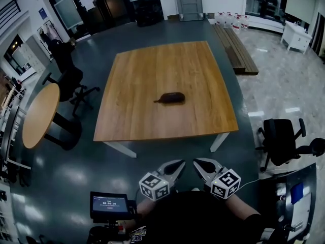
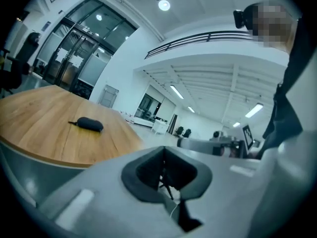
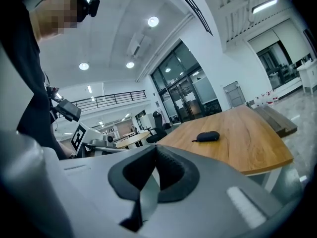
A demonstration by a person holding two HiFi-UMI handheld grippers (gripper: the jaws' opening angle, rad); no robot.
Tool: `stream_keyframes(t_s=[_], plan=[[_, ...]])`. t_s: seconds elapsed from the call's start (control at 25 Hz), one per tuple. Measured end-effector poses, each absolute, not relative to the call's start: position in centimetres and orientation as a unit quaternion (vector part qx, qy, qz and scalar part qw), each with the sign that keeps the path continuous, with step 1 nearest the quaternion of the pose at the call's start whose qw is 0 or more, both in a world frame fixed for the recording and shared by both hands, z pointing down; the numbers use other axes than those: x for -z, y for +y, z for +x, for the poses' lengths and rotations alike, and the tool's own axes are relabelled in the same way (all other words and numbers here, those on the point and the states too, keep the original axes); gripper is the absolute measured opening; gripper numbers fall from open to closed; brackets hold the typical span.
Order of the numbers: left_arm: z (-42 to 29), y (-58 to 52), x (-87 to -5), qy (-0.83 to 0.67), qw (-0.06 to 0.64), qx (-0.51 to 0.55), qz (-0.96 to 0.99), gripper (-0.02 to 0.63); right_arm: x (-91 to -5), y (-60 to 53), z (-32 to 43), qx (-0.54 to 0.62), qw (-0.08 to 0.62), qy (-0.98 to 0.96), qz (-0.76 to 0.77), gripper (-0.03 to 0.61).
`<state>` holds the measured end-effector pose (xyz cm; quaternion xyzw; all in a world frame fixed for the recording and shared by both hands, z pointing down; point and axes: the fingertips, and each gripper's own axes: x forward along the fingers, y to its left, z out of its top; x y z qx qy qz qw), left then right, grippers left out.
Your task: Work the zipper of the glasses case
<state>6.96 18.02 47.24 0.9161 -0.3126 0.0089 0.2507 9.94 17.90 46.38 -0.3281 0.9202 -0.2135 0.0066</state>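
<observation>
Well beyond left tool [image 1: 180,164] and right tool [image 1: 197,163] (both closed, empty) lies the glasses case [image 1: 171,98].

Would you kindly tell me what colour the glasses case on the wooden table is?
The oval zippered glasses case is black or very dark, seen best in the head view.

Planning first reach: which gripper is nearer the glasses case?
Left, marginally: left gripper lines up almost straight with the glasses case, right gripper offset rightward; both short of it.
</observation>
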Motion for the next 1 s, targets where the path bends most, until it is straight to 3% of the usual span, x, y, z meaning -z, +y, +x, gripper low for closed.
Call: stream_keyframes(t_s=[1.0], plan=[[7.15,18.23,-47.52,-0.322,0.274,0.01,0.906,-0.002,-46.46,18.74,10.53,0.207,0.003,0.921,-0.329,0.005]])
